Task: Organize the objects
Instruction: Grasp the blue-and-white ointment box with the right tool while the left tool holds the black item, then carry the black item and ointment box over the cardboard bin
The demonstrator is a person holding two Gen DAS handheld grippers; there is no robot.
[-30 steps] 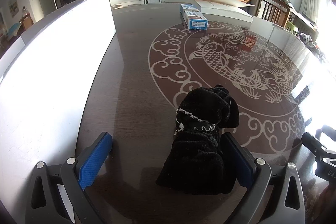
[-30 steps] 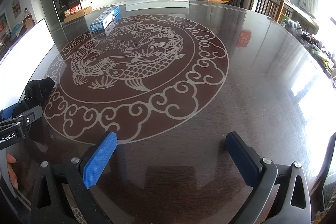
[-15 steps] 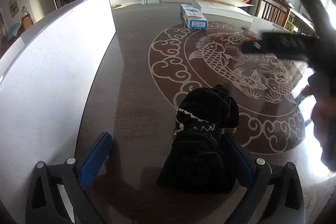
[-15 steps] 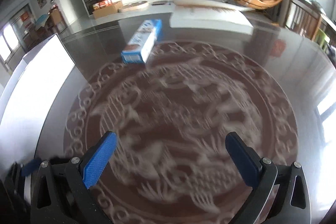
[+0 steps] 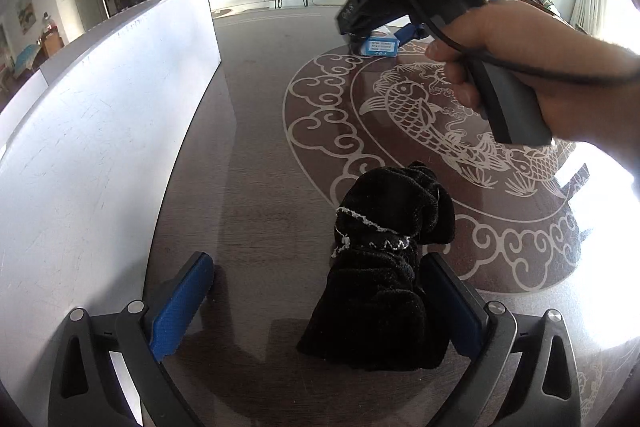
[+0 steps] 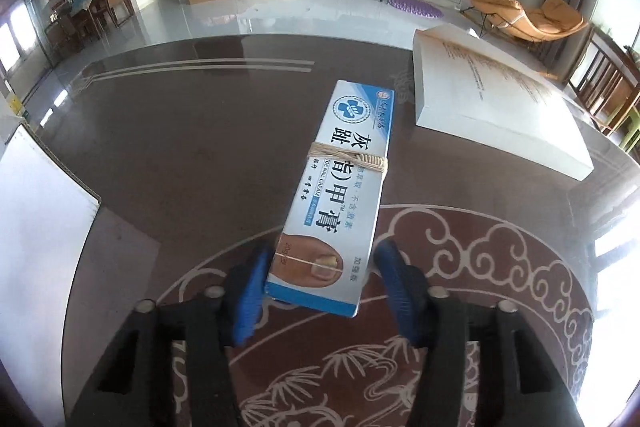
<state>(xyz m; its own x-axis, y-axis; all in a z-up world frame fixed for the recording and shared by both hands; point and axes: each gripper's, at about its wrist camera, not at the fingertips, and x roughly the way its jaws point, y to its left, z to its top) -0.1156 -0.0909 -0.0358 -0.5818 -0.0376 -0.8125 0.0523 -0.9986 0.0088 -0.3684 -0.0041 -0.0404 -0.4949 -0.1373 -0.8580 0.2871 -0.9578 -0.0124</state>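
Observation:
A blue-and-white cream box (image 6: 344,195), tied round with string, lies on the dark table (image 6: 192,147). My right gripper (image 6: 324,251) has its jaws closing on the box's near end, with the blue pads against its two sides. The left wrist view shows the same box (image 5: 378,47) far off, under that gripper, which a hand (image 5: 520,67) holds. A black fuzzy pouch (image 5: 384,267) with a white-stitched band lies between the jaws of my left gripper (image 5: 316,267), which is open. The pouch rests against the right pad; the left pad is well clear of it.
A large white board (image 5: 100,107) runs along the table's left side. A white paper-covered slab (image 6: 492,107) lies at the far right of the table. The round fish pattern (image 5: 420,115) marks the table's middle. Chairs stand beyond the right edge.
My right gripper has swept across the table to the cream box and its jaws have narrowed around it. The hand holding it has come into the left wrist view. The left gripper and pouch have not moved.

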